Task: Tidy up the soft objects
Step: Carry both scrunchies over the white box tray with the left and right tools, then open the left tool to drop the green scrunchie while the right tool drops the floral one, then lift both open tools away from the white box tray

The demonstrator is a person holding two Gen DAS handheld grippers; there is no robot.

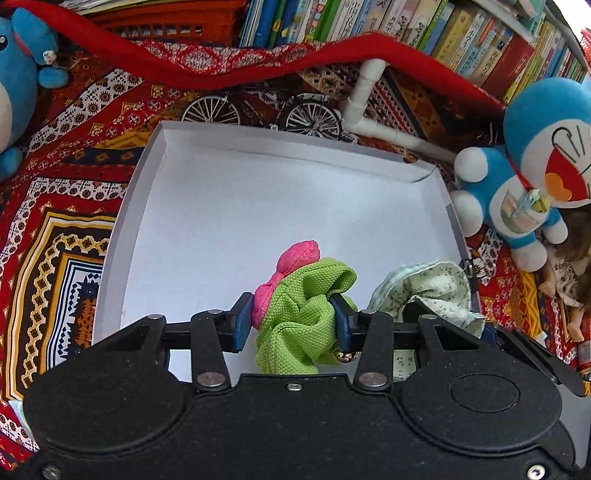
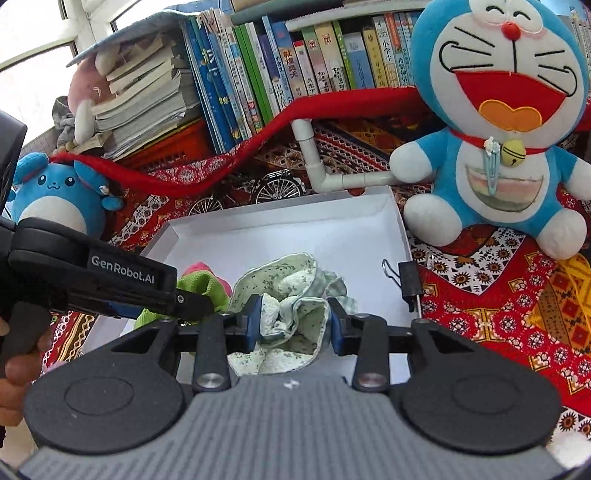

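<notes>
**Two cloth pouches held over the white box**

Holding a bunched green pouch (image 1: 301, 314) with a pink bow (image 1: 291, 269), the left gripper (image 1: 291, 317) has its blue pads pressed into the fabric from both sides, over the near part of the white box (image 1: 258, 192). A small metal ball (image 1: 343, 356) on the pouch shows just below the right pad.

Just to its right, the right gripper (image 2: 293, 319) pinches a crumpled pale floral pouch (image 2: 291, 295); the cloth fills the gap between the two blue pads, which touch it on either side. Whether either pouch rests on the box floor or hangs just above it cannot be told. The two pouches sit close beside each other near the box's front right corner.

A black binder clip (image 2: 408, 282) grips the right wall of the box. The box lies on a red patterned cloth (image 1: 66, 206). A blue and white cat plush (image 2: 506, 122) sits just beyond the right edge of the box, a round blue plush (image 2: 55, 195) sits well off to the left, and a small model bicycle (image 1: 266, 110) and a white pipe (image 1: 365, 107) stand behind the far wall. Books (image 1: 424, 26) line the back. A hand (image 2: 14, 369) shows at the left of the right wrist view, on the left gripper's handle.
</notes>
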